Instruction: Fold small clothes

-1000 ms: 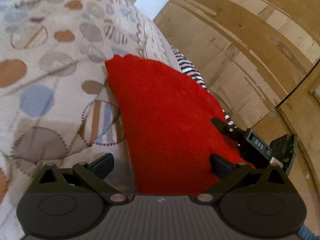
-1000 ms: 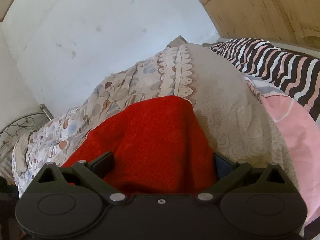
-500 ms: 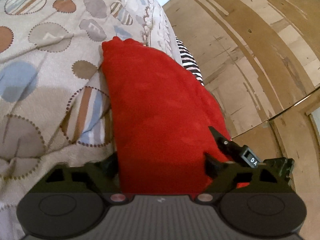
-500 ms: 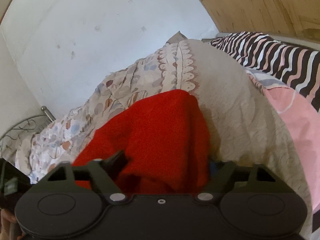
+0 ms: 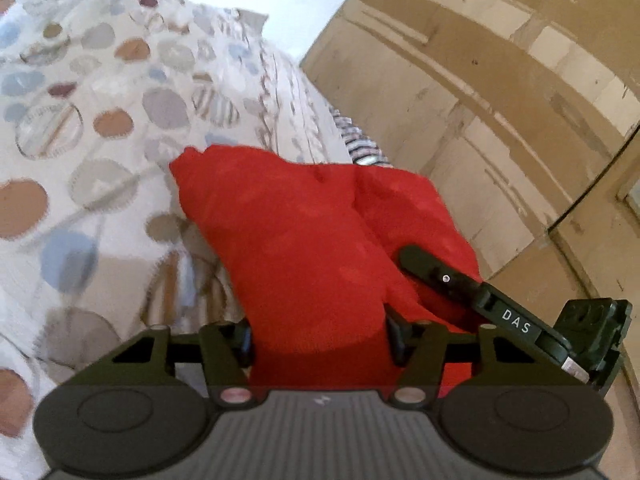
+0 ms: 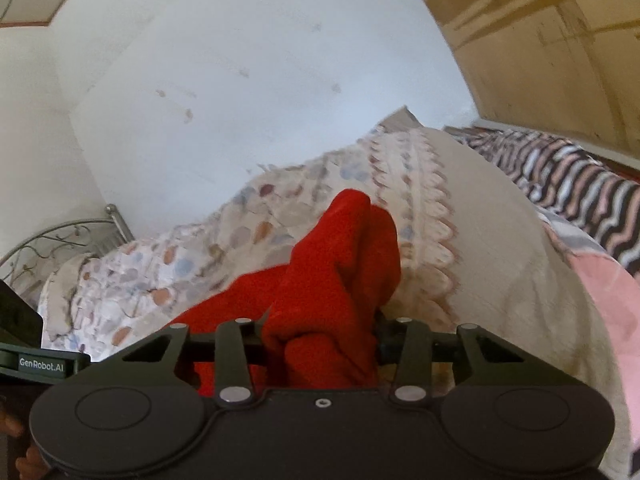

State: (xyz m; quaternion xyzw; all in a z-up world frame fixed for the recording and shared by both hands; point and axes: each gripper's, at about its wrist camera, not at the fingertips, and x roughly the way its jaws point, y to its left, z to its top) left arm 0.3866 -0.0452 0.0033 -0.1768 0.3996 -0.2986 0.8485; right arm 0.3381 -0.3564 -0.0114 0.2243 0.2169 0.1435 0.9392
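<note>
A small red cloth [image 5: 304, 240] lies on a patterned bedspread [image 5: 100, 140] and is lifted at its near edge. My left gripper [image 5: 320, 338] is shut on the near edge of the red cloth. My right gripper [image 6: 320, 338] is shut on another part of the same red cloth [image 6: 340, 264], which bunches up in folds between its jaws. The right gripper also shows at the lower right of the left wrist view [image 5: 480, 292], against the cloth's right edge. The gripped edges are hidden behind the gripper bodies.
The bedspread with coloured circles [image 6: 200, 264] covers the bed. A striped cloth [image 6: 568, 184] and a pink cloth [image 6: 600, 288] lie at the right. A wooden panel wall [image 5: 500, 100] stands behind, a white wall [image 6: 240, 80] and a metal bed frame [image 6: 60, 240] at the left.
Both grippers went from open around the cloth's edge to shut on it. The cloth has since been lifted and bunched up, with its far end folding.
</note>
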